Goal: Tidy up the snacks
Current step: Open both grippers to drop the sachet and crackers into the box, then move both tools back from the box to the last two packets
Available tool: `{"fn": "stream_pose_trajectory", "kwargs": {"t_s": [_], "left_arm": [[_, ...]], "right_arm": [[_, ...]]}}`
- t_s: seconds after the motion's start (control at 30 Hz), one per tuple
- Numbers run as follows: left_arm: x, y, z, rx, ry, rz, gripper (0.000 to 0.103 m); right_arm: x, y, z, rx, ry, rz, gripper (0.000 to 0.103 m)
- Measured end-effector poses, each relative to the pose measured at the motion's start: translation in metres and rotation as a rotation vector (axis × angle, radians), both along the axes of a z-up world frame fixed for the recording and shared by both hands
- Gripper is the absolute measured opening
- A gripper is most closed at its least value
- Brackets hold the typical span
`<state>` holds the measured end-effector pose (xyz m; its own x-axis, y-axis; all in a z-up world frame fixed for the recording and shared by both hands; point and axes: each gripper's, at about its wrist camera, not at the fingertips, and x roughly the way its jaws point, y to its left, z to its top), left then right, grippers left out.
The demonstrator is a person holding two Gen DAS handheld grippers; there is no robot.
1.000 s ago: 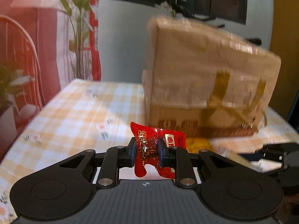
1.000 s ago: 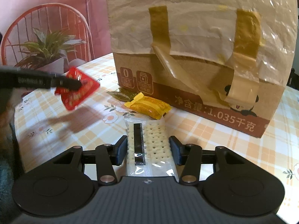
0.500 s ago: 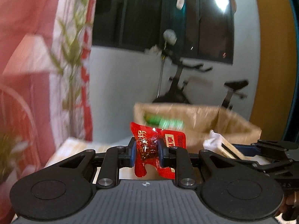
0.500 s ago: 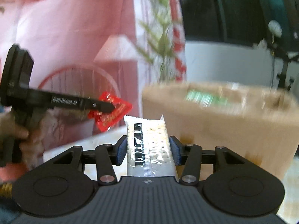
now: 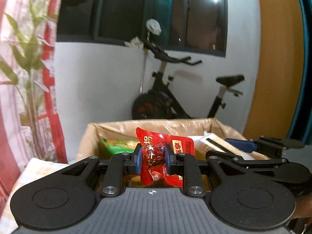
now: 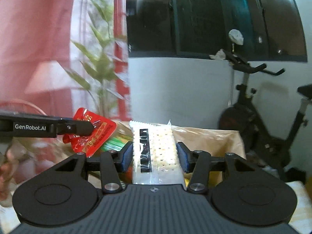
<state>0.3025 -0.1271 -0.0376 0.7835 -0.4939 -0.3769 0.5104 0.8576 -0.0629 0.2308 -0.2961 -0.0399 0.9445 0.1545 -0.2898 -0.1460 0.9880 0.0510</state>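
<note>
My cracker pack [image 6: 156, 152] ran lengthwise away from the camera, its far end raised over the open paper bag [image 5: 117, 128]. The bag stood on a checked tablecloth [image 5: 39, 165], an exercise bike [image 5: 175, 101] behind it. My right gripper [image 6: 155, 156] clamped the pack; my left gripper [image 5: 151, 159] pinched the red snack packet [image 5: 165, 142] upright above the bag.
</note>
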Motion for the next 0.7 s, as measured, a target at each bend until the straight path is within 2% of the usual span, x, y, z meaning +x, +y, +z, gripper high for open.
{"fn": "stream_pose_trajectory", "kwargs": {"t_s": [0.1, 0.17, 0.23, 0.37, 0.47, 0.7], "left_arm": [[0.008, -0.009, -0.012, 0.049, 0.015, -0.017, 0.032], [0.010, -0.011, -0.017, 0.075, 0.016, -0.001, 0.042], [0.012, -0.004, -0.019, 0.067, 0.019, 0.010, 0.052], [0.010, 0.013, -0.016, 0.037, 0.048, 0.028, 0.055], [-0.001, 0.032, -0.007, -0.007, 0.085, 0.030, 0.055], [-0.039, 0.071, 0.003, -0.016, 0.037, 0.028, 0.055]], "right_arm": [[0.008, -0.001, -0.010, -0.015, 0.039, -0.030, 0.050], [0.011, -0.002, -0.016, -0.012, 0.061, -0.055, 0.051], [0.008, -0.004, -0.018, -0.015, 0.069, -0.076, 0.051], [-0.003, -0.004, -0.017, -0.019, 0.056, -0.070, 0.064], [-0.015, -0.001, -0.014, -0.008, 0.039, -0.055, 0.064], [-0.050, 0.016, -0.010, 0.054, -0.039, -0.023, 0.064]]}}
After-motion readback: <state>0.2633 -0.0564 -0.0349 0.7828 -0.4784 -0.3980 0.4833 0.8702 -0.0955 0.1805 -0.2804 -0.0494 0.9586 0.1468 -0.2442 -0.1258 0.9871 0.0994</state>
